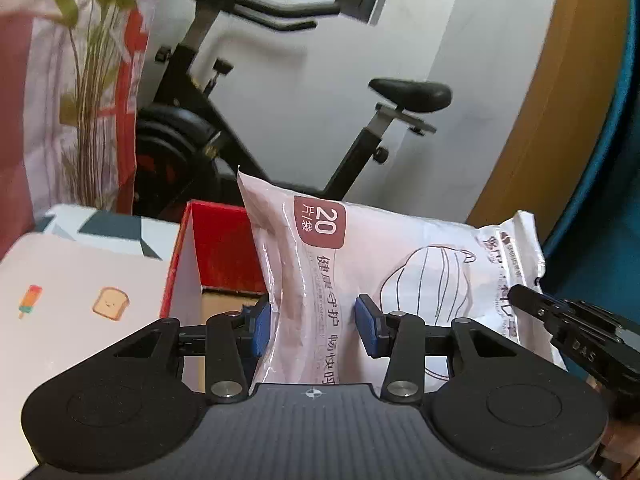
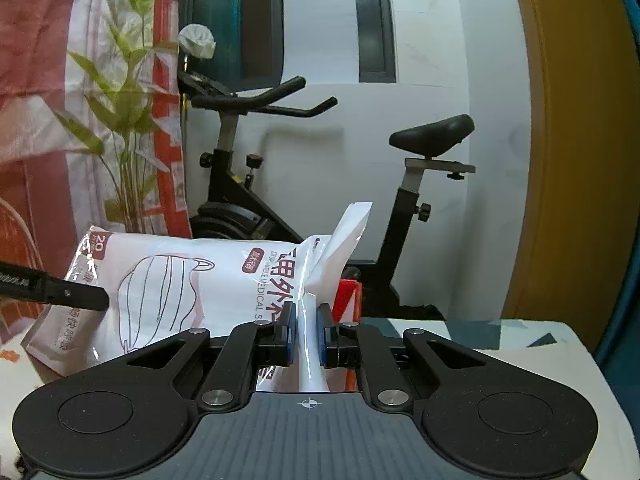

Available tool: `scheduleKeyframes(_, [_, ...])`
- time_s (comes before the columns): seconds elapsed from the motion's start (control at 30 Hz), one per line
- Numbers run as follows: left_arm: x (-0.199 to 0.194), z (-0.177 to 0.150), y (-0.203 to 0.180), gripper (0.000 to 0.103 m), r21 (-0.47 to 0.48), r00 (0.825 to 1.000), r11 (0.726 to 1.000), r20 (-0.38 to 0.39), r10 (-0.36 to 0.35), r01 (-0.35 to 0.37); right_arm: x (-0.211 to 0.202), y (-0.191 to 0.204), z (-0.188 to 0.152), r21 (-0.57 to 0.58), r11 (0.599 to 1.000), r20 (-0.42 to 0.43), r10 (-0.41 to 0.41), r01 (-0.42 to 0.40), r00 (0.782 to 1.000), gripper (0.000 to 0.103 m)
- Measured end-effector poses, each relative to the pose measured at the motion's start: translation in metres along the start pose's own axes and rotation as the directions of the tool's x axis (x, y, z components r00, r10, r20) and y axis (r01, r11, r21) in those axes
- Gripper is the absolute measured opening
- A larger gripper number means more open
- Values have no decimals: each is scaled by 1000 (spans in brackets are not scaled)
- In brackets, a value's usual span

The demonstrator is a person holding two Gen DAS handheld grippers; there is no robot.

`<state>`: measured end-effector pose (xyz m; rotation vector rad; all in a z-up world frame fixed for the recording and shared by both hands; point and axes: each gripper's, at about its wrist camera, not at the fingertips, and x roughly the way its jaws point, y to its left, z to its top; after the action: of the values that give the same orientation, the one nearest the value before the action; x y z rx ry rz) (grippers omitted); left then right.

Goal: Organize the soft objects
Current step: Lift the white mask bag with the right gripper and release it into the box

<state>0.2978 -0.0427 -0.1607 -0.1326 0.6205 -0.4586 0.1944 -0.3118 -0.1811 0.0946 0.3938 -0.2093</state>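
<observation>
Pack (image 1: 384, 276) of masks held aloft above red box (image 1: 208, 248), not yet stowed.
Left gripper (image 1: 316, 322) pinches its body; right gripper (image 2: 307, 334) is pressed together on its end seal.

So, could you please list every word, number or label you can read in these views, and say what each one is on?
"20" and "片/袋": dark red badge on the mask pack.
"健康守护": the mask pack, in the left wrist view.
"MEDICAL": the mask pack, in the right wrist view; the word before it is partly creased.
"DAS": the right tongs.
Small print elsewhere on the pack is too blurred to read.
</observation>
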Motion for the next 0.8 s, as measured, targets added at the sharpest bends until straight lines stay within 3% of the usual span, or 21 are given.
scheduleKeyframes(0.2, [29, -1, 10, 49, 23, 997, 1000, -72, 16, -14, 23, -7, -13, 21, 1000, -48, 18, -17, 999, 10])
scheduleKeyframes(0.4, [35, -6, 17, 52, 63, 990, 995, -118, 78, -71, 34, -5, -20, 14, 999, -112, 41, -39, 993, 10])
scheduleKeyframes(0.63, [26, -5, 15, 51, 95, 992, 993, -97, 83, -73, 42, 5, -19, -5, 996, -185, 83, -85, 979, 10])
scheduleKeyframes(0.8, [24, -4, 16, 51, 76, 994, 995, -81, 77, -71, 55, 27, -12, -14, 991, -269, 125, -134, 955, 10])
